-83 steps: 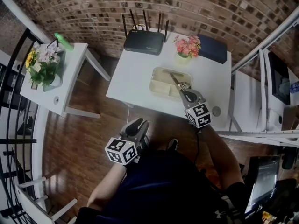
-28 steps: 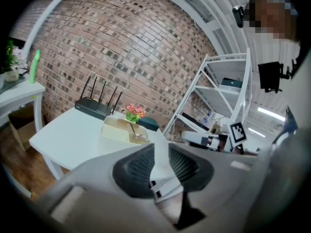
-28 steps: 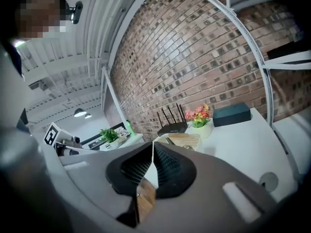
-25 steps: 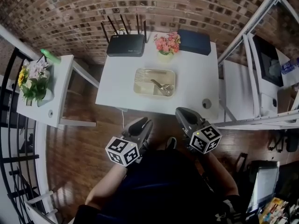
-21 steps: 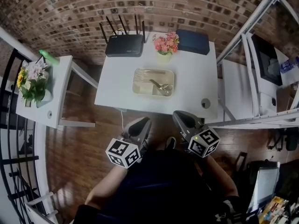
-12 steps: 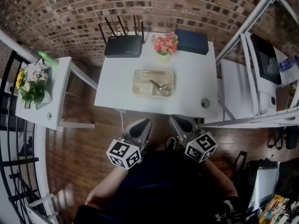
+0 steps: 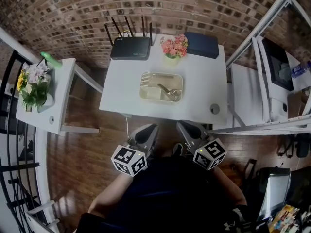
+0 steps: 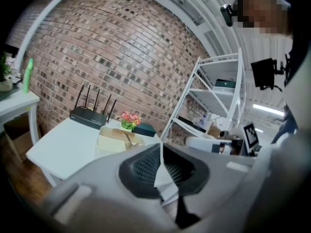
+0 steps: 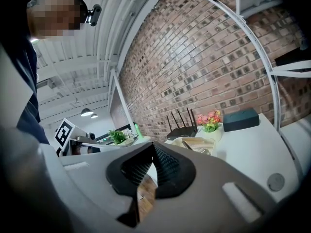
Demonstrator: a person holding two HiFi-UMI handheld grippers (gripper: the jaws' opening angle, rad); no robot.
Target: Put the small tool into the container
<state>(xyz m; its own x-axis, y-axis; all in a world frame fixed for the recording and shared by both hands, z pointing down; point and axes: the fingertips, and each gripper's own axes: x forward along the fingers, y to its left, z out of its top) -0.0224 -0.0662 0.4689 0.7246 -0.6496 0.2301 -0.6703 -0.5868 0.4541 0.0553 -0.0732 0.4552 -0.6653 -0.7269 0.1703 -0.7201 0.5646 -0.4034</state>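
Nearest the person, over the wooden floor (image 7: 87,144) and short of the counter's (image 7: 204,81) front edge, the left hand-held gripper (image 7: 147,130) and the right hand-held gripper (image 7: 184,128) were held side by side, a little apart, both pointing toward the counter. The left one's jaws met at the tips with nothing between them; the right one's jaws were likewise pressed together and empty. Farther on, near the middle of the white counter, sat the shallow beige container (image 7: 146,85), and the metal tool (image 7: 168,91) lay slantwise inside its right half, well apart from both grippers. Behind the container, along the counter's back edge, stood a black router (image 7: 129,47) with raised antennas, a pot of pink flowers (image 7: 174,46) and a dark box (image 7: 201,44), in front of the brick wall (image 7: 146,4).
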